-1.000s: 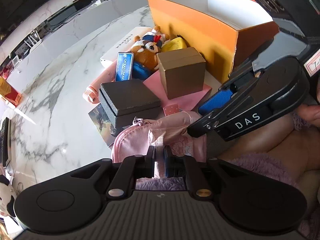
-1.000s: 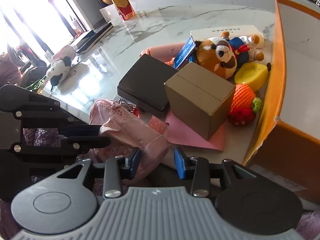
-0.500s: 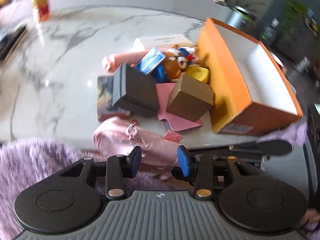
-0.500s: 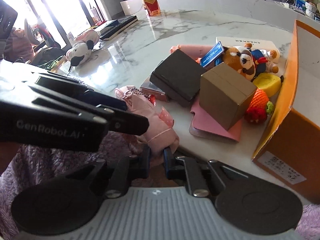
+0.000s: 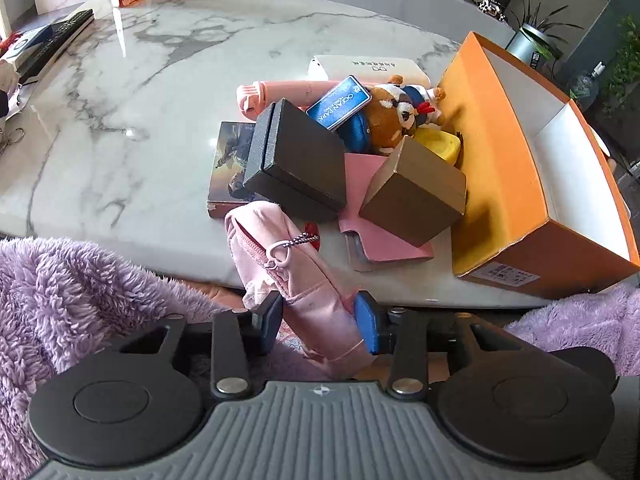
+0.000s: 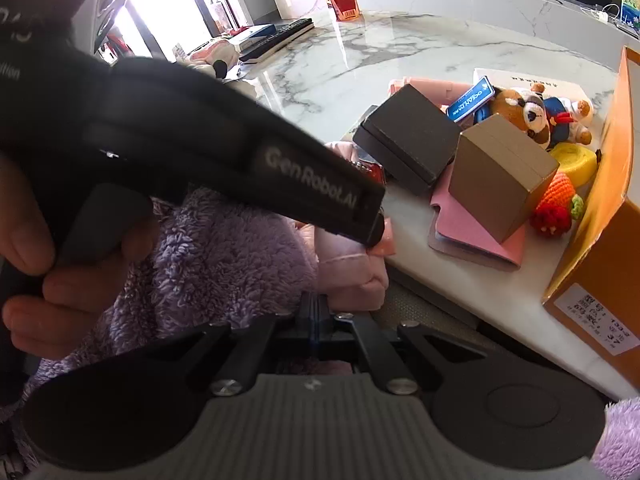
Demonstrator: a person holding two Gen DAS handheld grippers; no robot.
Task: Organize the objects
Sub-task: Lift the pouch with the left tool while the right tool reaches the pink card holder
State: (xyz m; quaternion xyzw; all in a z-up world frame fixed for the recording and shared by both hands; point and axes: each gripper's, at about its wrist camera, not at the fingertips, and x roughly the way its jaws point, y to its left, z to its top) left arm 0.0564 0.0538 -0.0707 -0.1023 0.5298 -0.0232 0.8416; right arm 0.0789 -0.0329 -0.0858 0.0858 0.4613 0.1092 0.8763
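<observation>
The pink pouch point(image 5: 296, 280) hangs off the surface point(image 5: 120, 120) edge. The left tongs point(image 5: 318, 322) are closing around it; the right tongs point(image 6: 318, 322) are pressed together below its fabric. Support should be secured before lifting toward the orange box point(image 5: 520, 184).

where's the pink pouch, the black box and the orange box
pink pouch point(image 5: 280, 248), left wrist view, on the cloth beside its zip
black box point(image 5: 304, 160), left wrist view, on its broad top face
orange box point(image 5: 496, 152), left wrist view, on the outer side wall
</observation>
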